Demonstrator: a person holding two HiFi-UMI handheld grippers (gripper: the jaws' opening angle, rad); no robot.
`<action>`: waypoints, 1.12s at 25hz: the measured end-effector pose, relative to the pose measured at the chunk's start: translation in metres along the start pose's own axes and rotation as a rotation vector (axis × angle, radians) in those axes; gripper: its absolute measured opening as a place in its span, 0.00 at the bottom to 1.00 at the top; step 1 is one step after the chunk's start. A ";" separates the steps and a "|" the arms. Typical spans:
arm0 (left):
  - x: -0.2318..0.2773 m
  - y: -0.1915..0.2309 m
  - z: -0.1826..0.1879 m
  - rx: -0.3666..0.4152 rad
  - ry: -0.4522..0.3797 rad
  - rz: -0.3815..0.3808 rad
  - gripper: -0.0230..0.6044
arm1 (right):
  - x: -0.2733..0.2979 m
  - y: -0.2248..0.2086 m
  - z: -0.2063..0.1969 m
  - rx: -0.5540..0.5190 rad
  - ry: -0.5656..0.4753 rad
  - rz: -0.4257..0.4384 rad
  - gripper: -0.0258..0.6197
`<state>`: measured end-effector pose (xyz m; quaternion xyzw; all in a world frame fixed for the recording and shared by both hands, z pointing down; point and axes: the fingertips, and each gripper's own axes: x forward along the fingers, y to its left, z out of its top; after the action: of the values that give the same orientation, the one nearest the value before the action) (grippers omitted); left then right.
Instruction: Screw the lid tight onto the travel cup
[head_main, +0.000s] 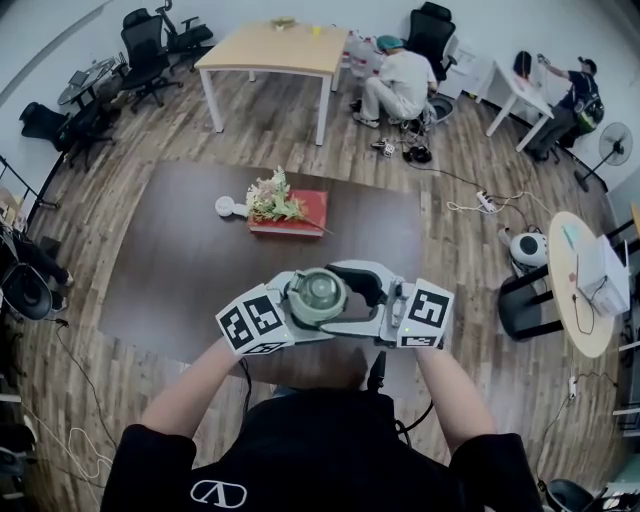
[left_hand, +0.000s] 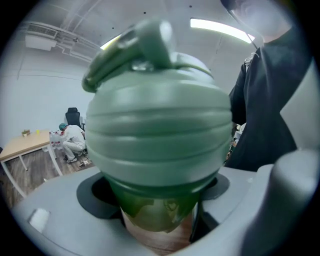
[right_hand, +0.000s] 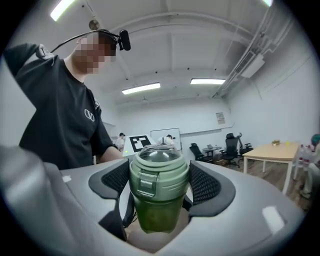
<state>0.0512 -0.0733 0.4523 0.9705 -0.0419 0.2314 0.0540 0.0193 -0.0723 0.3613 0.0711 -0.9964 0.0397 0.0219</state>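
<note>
Head view, centre: left tool (head_main: 298, 316) grips the upright travel cup (left_hand: 157, 215); right tool (head_main: 348, 300), from frame right, clamps its lid (head_main: 318, 295).

No words or numbers are showing legibly. A white oval emblem (head_main: 218, 492) is sitting on the black shirt (head_main: 300, 450) behind the left gripper (head_main: 305, 305). Square coded markers are covering its cube (head_main: 252, 320). A wall notice (right_hand: 220, 118) far ahead of the right gripper (right_hand: 160, 175) is showing too small to read.

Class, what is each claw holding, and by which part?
The left claw grips the travel cup by its green body, below the lid; the right claw clamps the lid's sides.
</note>
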 end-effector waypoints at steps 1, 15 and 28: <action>-0.002 0.004 -0.001 -0.005 -0.002 0.018 0.69 | 0.002 -0.003 0.000 0.010 -0.030 -0.068 0.64; 0.006 0.029 -0.002 -0.073 -0.042 0.113 0.69 | 0.008 -0.020 -0.004 0.034 -0.083 -0.822 0.64; -0.001 -0.003 0.013 -0.052 -0.054 -0.043 0.69 | -0.011 -0.010 0.002 0.068 -0.023 0.088 0.74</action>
<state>0.0563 -0.0713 0.4404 0.9753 -0.0283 0.2029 0.0829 0.0311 -0.0806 0.3592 0.0284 -0.9969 0.0735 0.0061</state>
